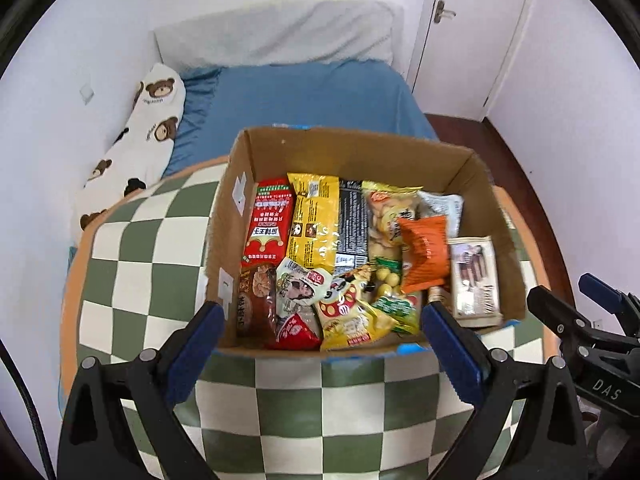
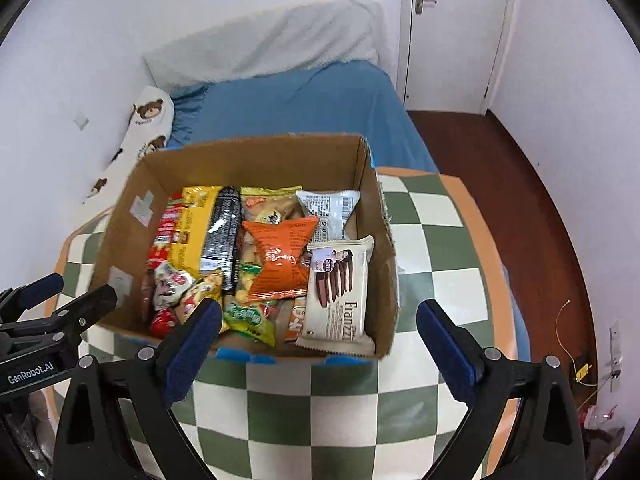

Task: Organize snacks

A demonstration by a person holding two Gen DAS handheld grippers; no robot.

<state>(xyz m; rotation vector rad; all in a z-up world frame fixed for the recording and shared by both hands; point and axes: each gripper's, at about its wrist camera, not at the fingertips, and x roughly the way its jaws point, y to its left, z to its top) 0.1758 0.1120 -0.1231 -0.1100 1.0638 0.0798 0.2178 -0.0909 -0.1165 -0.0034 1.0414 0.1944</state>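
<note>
A cardboard box (image 1: 360,148) (image 2: 256,152) full of snack packets stands on a green-and-white checkered table (image 1: 152,248) (image 2: 432,248). Inside lie a red packet (image 1: 269,220), a yellow packet (image 1: 312,220), an orange packet (image 1: 425,252) (image 2: 282,258) and a white Franzzi wafer pack (image 1: 476,280) (image 2: 340,292). My left gripper (image 1: 322,312) is open and empty, just in front of the box's near wall. My right gripper (image 2: 318,312) is open and empty, over the box's near right corner. Each gripper shows at the edge of the other's view: the right (image 1: 568,304), the left (image 2: 66,296).
Behind the table is a bed with a blue sheet (image 1: 304,96) (image 2: 296,108), a grey-white pillow (image 1: 280,36) and a bear-print bolster (image 1: 136,140). A white door (image 1: 472,20) and dark red floor (image 2: 512,184) are at the right. Wires (image 2: 576,360) lie on the floor.
</note>
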